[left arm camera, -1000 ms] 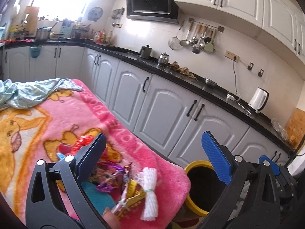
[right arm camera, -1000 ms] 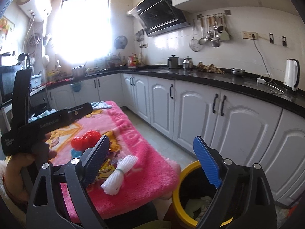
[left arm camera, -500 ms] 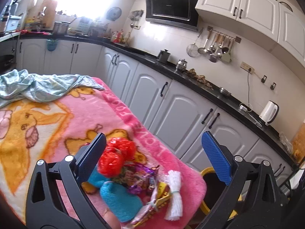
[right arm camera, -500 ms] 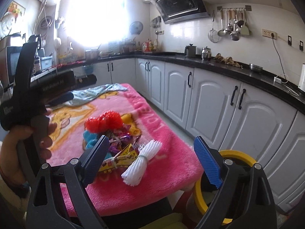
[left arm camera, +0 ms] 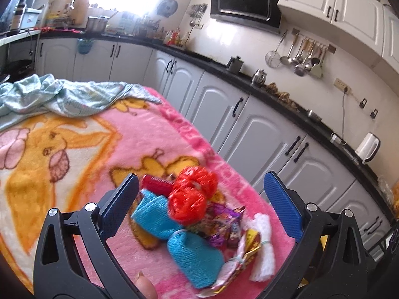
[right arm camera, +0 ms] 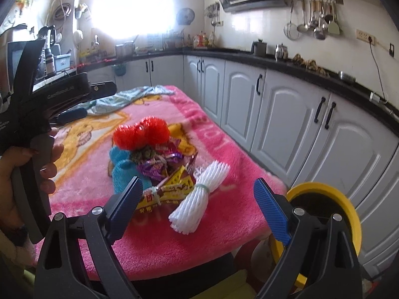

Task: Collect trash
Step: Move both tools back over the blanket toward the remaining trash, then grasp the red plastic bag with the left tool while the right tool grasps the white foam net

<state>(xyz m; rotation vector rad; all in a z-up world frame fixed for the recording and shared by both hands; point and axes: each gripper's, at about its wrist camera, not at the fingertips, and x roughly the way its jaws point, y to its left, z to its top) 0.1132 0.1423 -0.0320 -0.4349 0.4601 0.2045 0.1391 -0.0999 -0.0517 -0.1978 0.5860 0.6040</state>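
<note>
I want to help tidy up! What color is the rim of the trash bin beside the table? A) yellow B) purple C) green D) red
A: the trash bin next to the pink blanket has a bright yellow rim around its dark opening, seen just past the right claw, which is open and empty.

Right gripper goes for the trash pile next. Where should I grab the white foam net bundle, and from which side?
Grip the white foam net bundle at its narrow waist, where the green band cinches it. It lies flat on the pink blanket, at the pile's near edge, slanting toward the yellow bin. Come down from above with the open right gripper, fingers straddling the bundle crosswise.
</note>
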